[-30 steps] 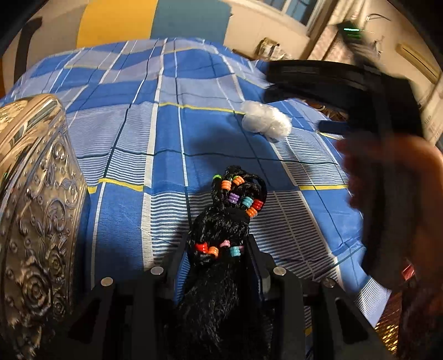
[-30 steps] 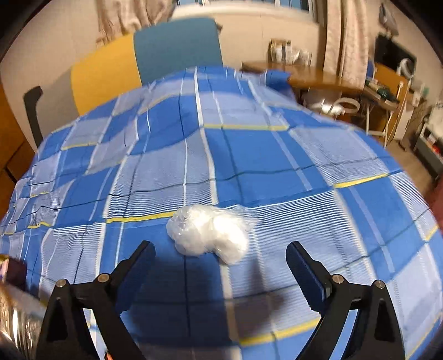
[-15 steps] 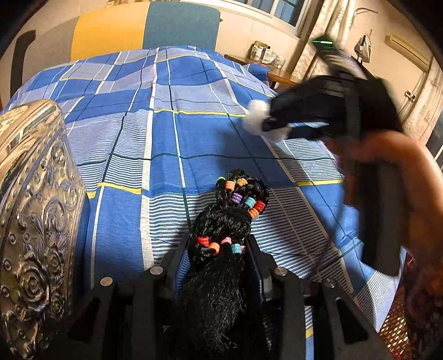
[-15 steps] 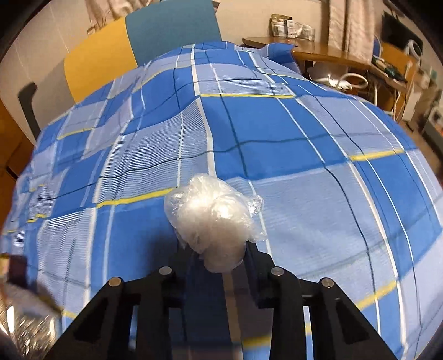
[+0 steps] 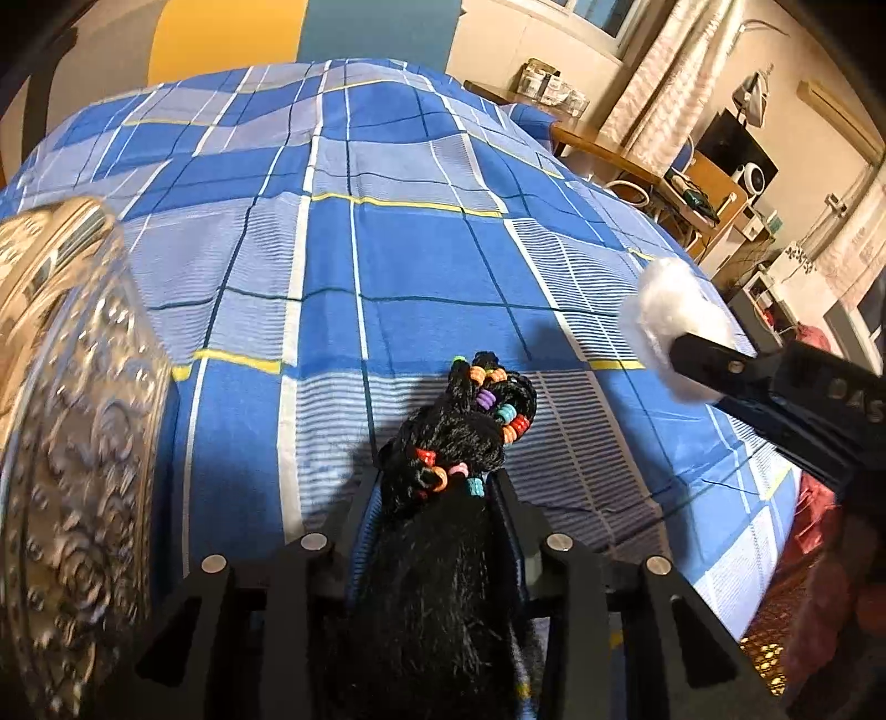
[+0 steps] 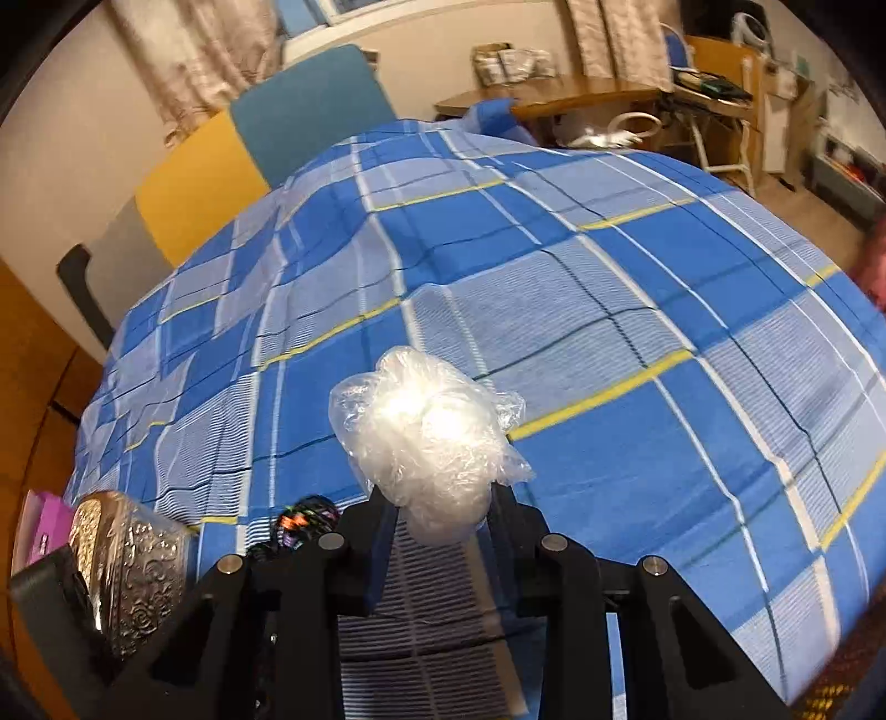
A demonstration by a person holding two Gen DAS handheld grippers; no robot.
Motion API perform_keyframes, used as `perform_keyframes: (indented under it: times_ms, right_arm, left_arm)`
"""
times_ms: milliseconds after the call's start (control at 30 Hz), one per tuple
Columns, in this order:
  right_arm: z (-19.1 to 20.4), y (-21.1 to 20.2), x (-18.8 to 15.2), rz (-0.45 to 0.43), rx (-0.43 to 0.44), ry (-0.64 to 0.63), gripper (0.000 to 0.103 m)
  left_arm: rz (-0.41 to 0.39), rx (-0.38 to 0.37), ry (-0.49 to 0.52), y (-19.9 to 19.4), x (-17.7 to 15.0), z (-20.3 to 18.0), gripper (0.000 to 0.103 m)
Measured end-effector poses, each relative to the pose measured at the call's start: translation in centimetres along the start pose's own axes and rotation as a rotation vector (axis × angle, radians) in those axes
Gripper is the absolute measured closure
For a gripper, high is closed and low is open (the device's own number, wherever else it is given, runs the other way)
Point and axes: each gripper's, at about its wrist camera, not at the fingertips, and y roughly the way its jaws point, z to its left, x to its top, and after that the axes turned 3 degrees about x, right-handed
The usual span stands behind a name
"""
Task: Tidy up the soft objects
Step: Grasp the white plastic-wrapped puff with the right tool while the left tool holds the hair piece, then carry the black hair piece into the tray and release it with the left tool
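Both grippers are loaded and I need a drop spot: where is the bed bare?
Bare checked bedspread runs from the beaded black hair bundle to the headboard. It is crowded near the embossed silver tin at the left edge.

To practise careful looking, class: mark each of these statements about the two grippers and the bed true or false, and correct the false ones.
1. The right gripper grips a crumpled clear plastic bundle. True.
2. The left gripper is empty. False: black hair with coloured beads sits between its fingers.
3. The bedsheet is plain red. False: blue check with yellow lines.
4. An embossed silver box lies to the left gripper's left. True.
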Motion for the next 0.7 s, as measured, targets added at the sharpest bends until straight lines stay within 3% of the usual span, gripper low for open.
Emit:
perform_keyframes:
  times_ms: [400, 700]
  right_arm:
    - [-0.9, -0.4, 0.3, -0.024, -0.003, 0.013, 0.071]
    - [-0.4, -0.5, 0.0, -0.036, -0.012, -0.024, 0.071]
  left_arm:
    - [-0.068, -0.141, 0.004, -7.4, -1.6, -1.0, 0.069]
    - [-0.212, -0.204, -0.005, -16.6, -2.0, 2.4, 0.069]
